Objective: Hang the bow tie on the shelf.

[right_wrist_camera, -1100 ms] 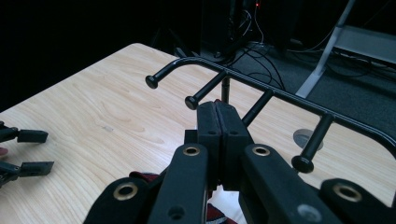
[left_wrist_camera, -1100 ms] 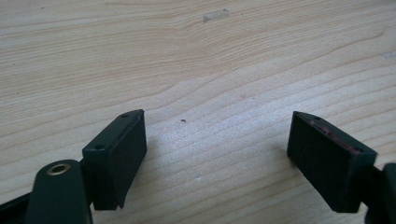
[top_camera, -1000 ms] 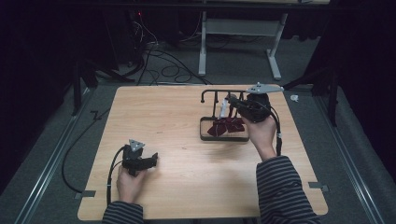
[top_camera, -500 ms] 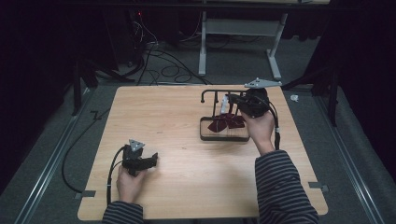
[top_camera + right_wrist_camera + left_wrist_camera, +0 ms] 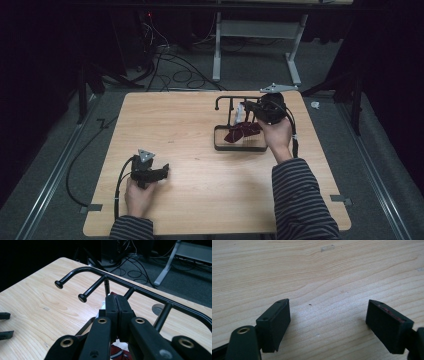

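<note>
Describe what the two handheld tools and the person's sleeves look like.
Both the left tool and the right tool are black, each topped by a grey three-cornered plate and trailing a black cable. Their jaws end in flat rectangular black pads. The sleeves are dark with thin light stripes.

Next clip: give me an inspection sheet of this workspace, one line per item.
Surface: wooden table, bare around the rack.
Job's things: black rack with pegs over a tray; dark red cloth hangs from the right gripper down to the tray.
Clutter: small clear scrap on the wood.
Grippers: left gripper open, low over bare table; right gripper shut on the cloth beside the rack's rail.
Cables: black cable trails from the left gripper; loose cables on the floor.
Surroundings: grey floor, white table frame, dark room.
</note>
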`<state>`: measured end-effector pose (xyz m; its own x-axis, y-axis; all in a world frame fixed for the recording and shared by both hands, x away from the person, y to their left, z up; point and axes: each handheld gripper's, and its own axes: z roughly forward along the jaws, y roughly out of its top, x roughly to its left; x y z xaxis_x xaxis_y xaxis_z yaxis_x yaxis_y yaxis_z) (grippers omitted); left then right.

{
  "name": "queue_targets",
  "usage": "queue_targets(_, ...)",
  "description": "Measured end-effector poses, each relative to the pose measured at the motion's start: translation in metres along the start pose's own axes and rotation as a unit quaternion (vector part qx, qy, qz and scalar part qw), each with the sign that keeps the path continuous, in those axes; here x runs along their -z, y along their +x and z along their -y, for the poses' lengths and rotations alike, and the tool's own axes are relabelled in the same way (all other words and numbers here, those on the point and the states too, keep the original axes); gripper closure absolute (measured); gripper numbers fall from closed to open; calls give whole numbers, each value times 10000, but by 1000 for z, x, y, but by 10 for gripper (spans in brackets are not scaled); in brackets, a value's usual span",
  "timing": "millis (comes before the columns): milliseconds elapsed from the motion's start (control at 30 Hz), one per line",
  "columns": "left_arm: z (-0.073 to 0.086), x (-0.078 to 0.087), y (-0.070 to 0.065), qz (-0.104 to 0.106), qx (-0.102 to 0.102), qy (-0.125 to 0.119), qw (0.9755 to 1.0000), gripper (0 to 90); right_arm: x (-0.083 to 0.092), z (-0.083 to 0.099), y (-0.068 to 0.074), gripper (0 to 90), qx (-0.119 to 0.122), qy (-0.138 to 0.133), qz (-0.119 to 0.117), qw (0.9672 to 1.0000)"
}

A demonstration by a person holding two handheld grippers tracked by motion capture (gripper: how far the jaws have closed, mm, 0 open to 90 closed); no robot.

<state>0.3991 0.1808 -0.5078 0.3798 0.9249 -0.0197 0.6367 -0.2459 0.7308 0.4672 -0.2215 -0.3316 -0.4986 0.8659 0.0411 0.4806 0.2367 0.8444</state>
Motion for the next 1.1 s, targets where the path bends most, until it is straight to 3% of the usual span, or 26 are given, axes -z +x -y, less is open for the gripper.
queue_targets(433,0,0,0,-1,-1,0,10000,203,-4,1,-5,900,-79,42,134,9999)
queue_targets(633,0,0,0,0,-2,0,10000,203,-4,3,-9,786,-217,58,159,9996)
queue_targets(1100,0,0,0,-6,0,0,10000,202,4,1,1,690,-29,-63,81,9999)
